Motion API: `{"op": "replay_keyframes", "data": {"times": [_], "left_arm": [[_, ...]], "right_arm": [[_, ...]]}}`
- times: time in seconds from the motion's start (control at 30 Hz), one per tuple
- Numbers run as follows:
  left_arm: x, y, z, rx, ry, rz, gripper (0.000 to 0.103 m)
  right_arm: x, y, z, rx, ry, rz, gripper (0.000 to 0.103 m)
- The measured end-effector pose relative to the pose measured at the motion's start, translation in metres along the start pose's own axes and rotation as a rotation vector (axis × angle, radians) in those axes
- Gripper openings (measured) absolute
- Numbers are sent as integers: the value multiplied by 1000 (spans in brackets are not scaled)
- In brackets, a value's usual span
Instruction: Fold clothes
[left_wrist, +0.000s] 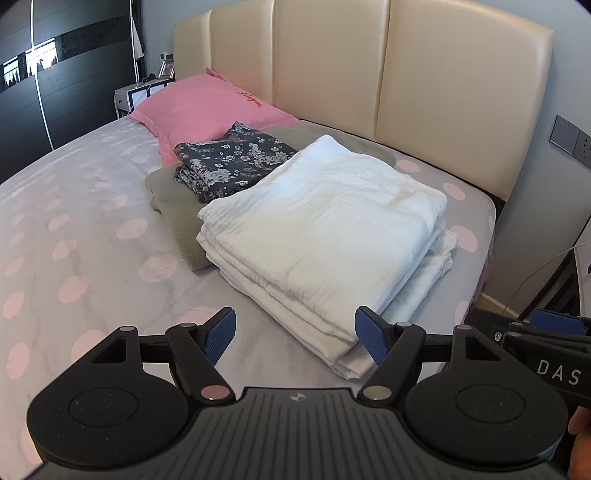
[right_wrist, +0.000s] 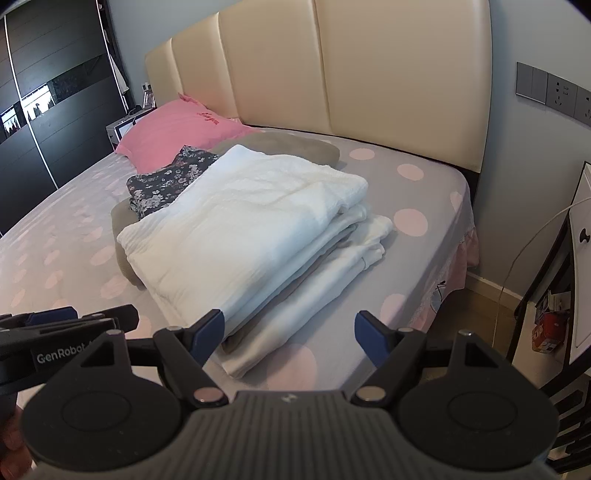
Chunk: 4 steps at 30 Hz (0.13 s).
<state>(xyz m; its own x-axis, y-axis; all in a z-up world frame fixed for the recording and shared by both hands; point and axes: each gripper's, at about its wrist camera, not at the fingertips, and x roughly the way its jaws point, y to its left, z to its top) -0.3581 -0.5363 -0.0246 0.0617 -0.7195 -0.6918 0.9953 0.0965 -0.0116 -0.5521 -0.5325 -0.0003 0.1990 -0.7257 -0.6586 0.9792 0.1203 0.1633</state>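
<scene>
On the bed (left_wrist: 92, 229), a folded blanket (left_wrist: 325, 221) lies near the right edge, toward the foot side of the other things. It rests partly on a flat cloth (left_wrist: 177, 218) that spreads out from under it to the left and behind. A folded patterned garment (left_wrist: 232, 162) sits on that same cloth, just behind and left of the blanket, touching its far edge. A pillow (left_wrist: 199, 107) lies behind the garment, against the headboard (left_wrist: 369, 74), which stands along the far end of the bed. A nightstand (left_wrist: 136, 94) stands behind the pillow at the bed's far left corner. A wall socket panel (right_wrist: 554, 94) sits right of the headboard. Both tools hang side by side before the blanket: the left tool (left_wrist: 295, 338) and, to its right, the right tool (right_wrist: 290, 338).
</scene>
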Motion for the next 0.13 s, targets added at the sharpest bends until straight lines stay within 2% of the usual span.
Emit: {"op": "replay_keyframes", "data": {"times": [0.13], "left_arm": [[-1, -2, 0, 4, 1, -6, 70]], "right_arm": [[0, -1, 0, 2, 0, 2, 80]]}}
